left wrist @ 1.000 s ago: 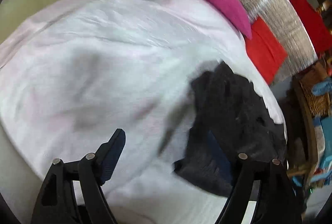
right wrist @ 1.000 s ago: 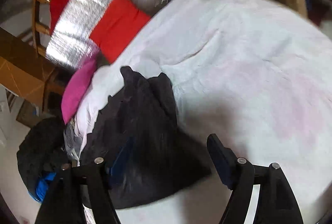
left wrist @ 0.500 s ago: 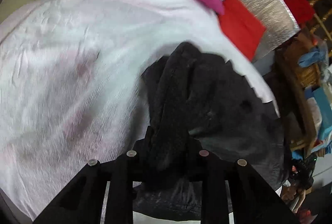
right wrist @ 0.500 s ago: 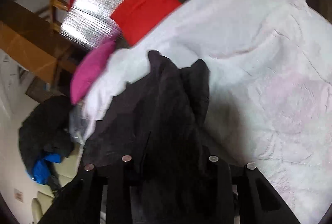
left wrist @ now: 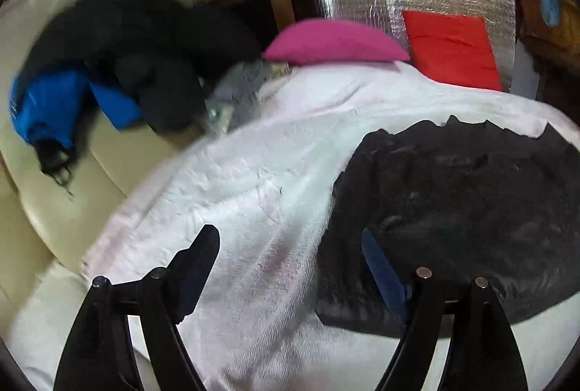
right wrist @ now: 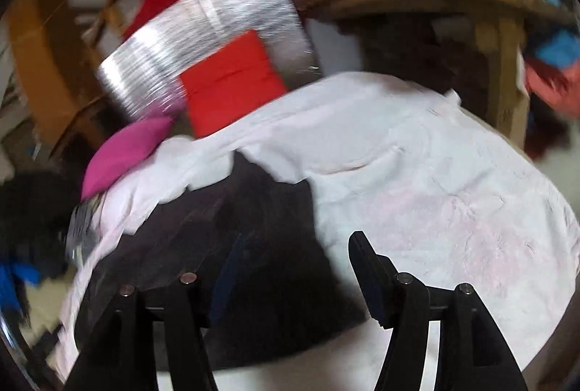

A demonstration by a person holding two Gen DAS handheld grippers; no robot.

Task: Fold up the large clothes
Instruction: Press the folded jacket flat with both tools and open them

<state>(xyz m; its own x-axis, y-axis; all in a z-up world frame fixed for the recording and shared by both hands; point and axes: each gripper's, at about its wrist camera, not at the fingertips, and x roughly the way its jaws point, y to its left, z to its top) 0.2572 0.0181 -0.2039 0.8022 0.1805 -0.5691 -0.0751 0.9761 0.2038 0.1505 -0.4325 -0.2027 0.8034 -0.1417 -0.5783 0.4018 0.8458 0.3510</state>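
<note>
Two grippers, left gripper (left wrist: 290,260) and right gripper (right wrist: 293,264), hover wide open and empty above a black garment (left wrist: 453,206) lying on the white blanket (left wrist: 235,195); regripping edges looks next.

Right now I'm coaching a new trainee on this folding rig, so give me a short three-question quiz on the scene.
1. True or false: the left gripper has its jaws clamped on the black garment.
2. Multiple choice: the black garment lies on A) a white blanket, B) bare floor, C) a wooden chair.
3. Fill in: the cushion at the blanket's far edge is ____ in colour.

Key:
1. False; both the left and right gripper are open, holding nothing.
2. A
3. pink (magenta)
</note>
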